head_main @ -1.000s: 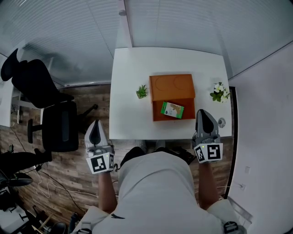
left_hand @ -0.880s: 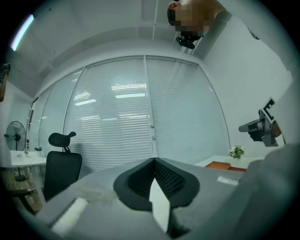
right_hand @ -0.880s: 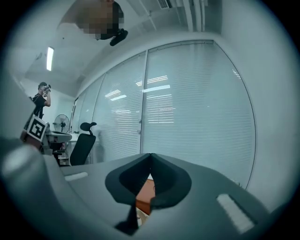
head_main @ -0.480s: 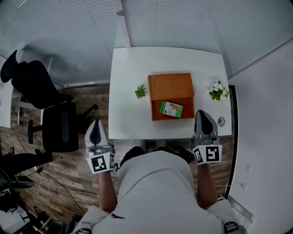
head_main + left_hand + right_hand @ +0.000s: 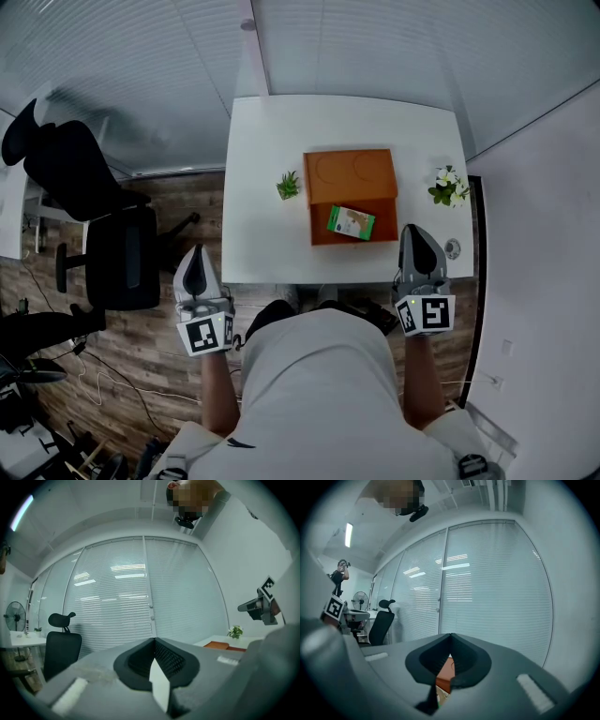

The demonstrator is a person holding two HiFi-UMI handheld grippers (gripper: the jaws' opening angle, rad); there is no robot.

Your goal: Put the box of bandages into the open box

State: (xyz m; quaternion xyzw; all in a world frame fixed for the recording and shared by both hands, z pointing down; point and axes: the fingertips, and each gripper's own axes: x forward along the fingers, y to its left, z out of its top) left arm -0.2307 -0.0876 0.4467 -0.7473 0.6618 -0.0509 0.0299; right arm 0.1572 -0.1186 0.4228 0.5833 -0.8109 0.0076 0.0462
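White table (image 5: 272, 131) before slatted blinds, wood floor and black office chair (image 5: 94, 216) at its 9 o'clock: one orange open box (image 5: 352, 173) at centre, one small green plant (image 5: 289, 187) at the box's 9 o'clock, one flowering plant (image 5: 448, 187) at its 3 o'clock. Box of bandages (image 5: 351, 223), green, apparently lying inside the open box at its 6 o'clock end. Left gripper (image 5: 195, 255) at the box's 8 o'clock, off the table, and right gripper (image 5: 418, 232) at 5 o'clock: both with jaws pressed together, nothing between them.
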